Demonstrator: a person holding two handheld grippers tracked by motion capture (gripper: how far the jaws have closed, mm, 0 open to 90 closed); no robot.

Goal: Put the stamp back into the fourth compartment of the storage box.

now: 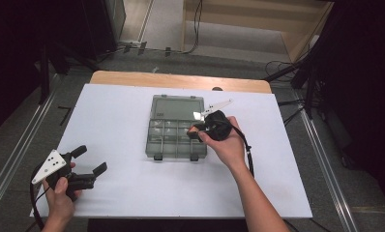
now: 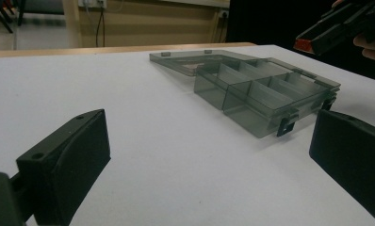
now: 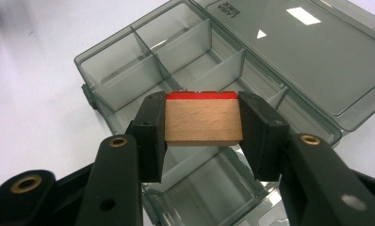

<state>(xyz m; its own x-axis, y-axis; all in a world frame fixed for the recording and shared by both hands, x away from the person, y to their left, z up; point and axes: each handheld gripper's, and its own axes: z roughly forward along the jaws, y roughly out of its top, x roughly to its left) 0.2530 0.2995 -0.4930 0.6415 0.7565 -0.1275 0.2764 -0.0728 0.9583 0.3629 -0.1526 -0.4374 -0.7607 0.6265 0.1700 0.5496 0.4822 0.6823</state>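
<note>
At the near left corner of the white table (image 1: 113, 193), the left gripper (image 1: 90, 161) rests low in the person's left hand (image 1: 60, 195), its jaws spread wide with nothing between them. Farther in, the right gripper (image 3: 202, 123) hovers over the right side of the organizer box (image 1: 173, 140), its jaws clamped on the two ends of a wooden block (image 3: 202, 125) with a red far face. The block hangs above the box's divided compartments, clear of them. Beyond, the clear lid (image 1: 177, 107) lies flat open on the table.
</note>
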